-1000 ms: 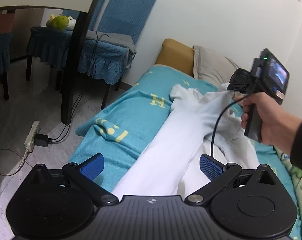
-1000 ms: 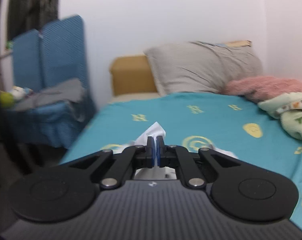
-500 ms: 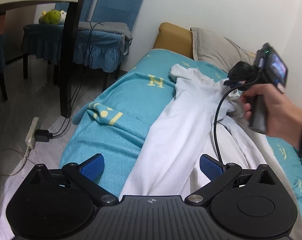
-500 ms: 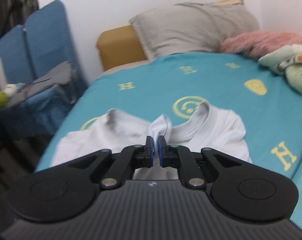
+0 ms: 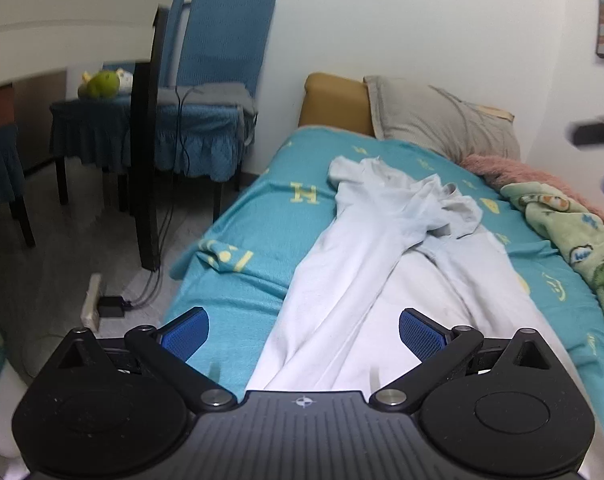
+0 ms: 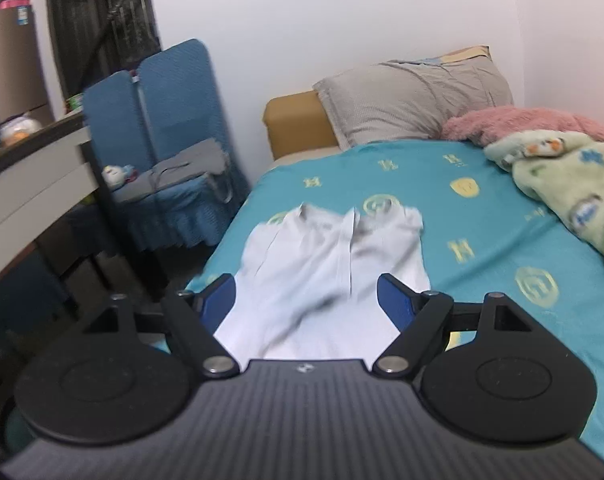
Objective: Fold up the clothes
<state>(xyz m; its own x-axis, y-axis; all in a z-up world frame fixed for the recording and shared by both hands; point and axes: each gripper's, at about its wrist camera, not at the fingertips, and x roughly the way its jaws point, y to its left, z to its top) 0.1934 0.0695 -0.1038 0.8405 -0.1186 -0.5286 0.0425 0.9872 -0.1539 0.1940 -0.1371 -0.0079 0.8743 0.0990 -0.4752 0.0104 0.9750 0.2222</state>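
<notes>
White shirt (image 5: pixel 374 248) lying lengthwise on teal bedsheet (image 5: pixel 237 284), one side lapped inward, collar end rumpled | folding looking partway | left gripper (image 5: pixel 302 330) and right gripper (image 6: pixel 306 294) both gaping wide, holding nothing.

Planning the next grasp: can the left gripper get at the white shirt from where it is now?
Probably yes. The left gripper is open, and the white shirt lies flat on the teal bedsheet right ahead, running between its fingers. Nothing sits between them; the green blanket lies off to the side.
</notes>
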